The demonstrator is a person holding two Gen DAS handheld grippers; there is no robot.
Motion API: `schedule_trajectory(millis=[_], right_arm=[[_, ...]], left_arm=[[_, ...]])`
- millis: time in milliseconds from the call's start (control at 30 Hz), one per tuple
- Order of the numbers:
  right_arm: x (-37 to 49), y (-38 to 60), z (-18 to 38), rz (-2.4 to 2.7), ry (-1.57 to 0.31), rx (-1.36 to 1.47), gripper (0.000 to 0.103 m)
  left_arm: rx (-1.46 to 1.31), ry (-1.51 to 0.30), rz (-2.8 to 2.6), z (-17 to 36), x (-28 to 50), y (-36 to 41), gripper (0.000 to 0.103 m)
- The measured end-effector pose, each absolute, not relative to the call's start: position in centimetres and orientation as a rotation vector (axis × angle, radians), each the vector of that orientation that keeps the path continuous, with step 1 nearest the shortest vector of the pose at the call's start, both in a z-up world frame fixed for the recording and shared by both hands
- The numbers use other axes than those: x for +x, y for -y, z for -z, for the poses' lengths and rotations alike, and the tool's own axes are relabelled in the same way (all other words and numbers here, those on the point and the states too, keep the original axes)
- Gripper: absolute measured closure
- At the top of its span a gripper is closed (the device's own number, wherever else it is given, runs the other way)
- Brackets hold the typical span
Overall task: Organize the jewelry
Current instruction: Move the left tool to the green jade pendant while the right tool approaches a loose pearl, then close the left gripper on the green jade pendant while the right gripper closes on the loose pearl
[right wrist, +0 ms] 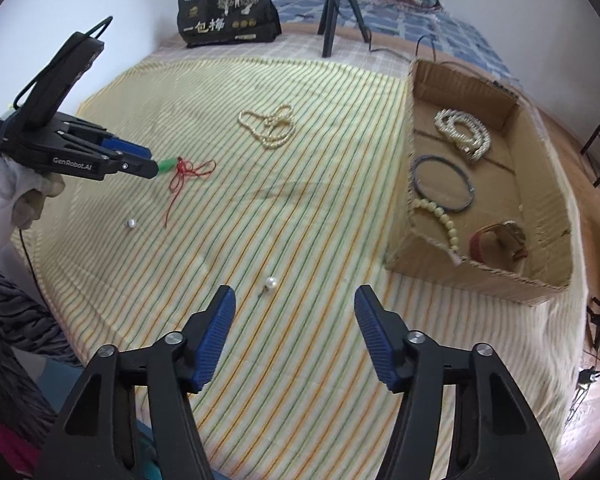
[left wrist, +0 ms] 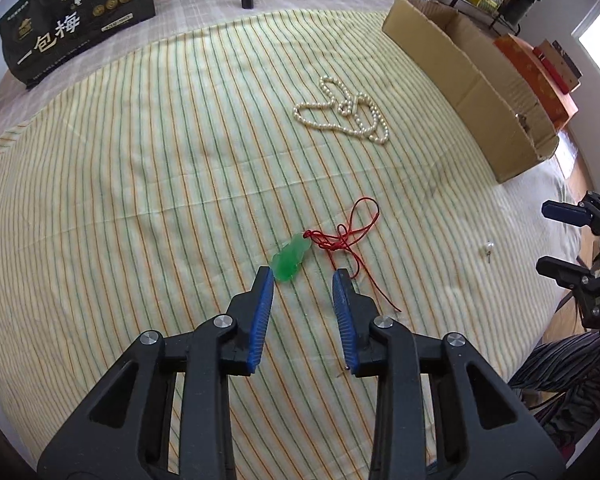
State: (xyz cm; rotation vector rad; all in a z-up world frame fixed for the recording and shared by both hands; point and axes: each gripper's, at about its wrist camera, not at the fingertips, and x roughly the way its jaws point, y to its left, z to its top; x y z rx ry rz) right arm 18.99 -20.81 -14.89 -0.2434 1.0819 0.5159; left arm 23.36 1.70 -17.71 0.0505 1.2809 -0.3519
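Because the left hand-held gripper (left wrist: 302, 276) hangs with its jaws parted and nothing pressed between them, its left tip just beside the green pendant (left wrist: 290, 258) on the striped bedsheet (left wrist: 140, 180), the likeliest slip, as I judge it, is a closing that catches only 1 edge of the smooth stone and squirts it sideways. The red cord (left wrist: 352, 236) trails from the pendant toward 3 o'clock and then back toward 5 o'clock, passing close by the right tip, so a pinch could trap cord alone and the stone would swing or drag on the lift. The right hand-held gripper (right wrist: 294, 298) is likewise released and empty; the nearer pearl earring (right wrist: 271, 282) lies on the sheet at about 11 o'clock of the gap, small and round, and it looks apt to roll or sink into the soft cloth if a pad nudges it. A second pearl earring (right wrist: 131, 223) lies well apart at 10 o'clock, and the loose pearl necklace (right wrist: 269, 126) sits farther off at 12 o'clock; its coils might snag if it is lifted by 1 strand. The cardboard box (right wrist: 480, 276), at 2 o'clock in the right wrist view, already holds a coiled pearl strand (right wrist: 466, 136), a dark bangle (right wrist: 444, 184), a pale bead bracelet (right wrist: 444, 222) against the near wall, and a reddish-brown piece (right wrist: 496, 240) I cannot identify.
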Motion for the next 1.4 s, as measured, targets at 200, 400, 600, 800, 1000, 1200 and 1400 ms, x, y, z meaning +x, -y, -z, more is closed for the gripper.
schedule_trajectory(millis=[200, 400, 600, 800, 1000, 1200, 1400], right_arm=[[19.5, 19.6, 16.9, -0.563, -1.158, -0.238, 0.061], [20.3, 19.5, 18.1, -0.56, -1.209, -0.169, 0.07], [20.9, 19.7, 18.6, -0.555, -1.233, -0.122, 0.071], [20.8, 19.2, 18.5, -0.554, -1.231, -0.146, 0.072], [21.0, 18.7, 18.8, -0.545, -1.235, -0.164, 0.074], [21.2, 18.7, 18.9, -0.54, -1.24, -0.163, 0.077], [21.3, 18.3, 19.1, -0.534, -1.236, -0.199, 0.083]], left_arm=[[0.069, -1.306, 0.368, 18.6, 23.5, -1.3, 0.072], [0.074, -1.305, 0.377, 18.7, 23.8, -1.2, 0.072], [0.084, -1.307, 0.39, 18.9, 24.0, -0.9, 0.072], [0.14, -1.277, 0.357, 18.4, 24.0, -0.7, 0.072], [0.166, -1.27, 0.354, 18.8, 25.1, -0.3, 0.072], [0.207, -1.276, 0.365, 19.7, 25.4, 0.3, 0.072], [0.186, -1.285, 0.366, 20.0, 25.5, 0.5, 0.087]])
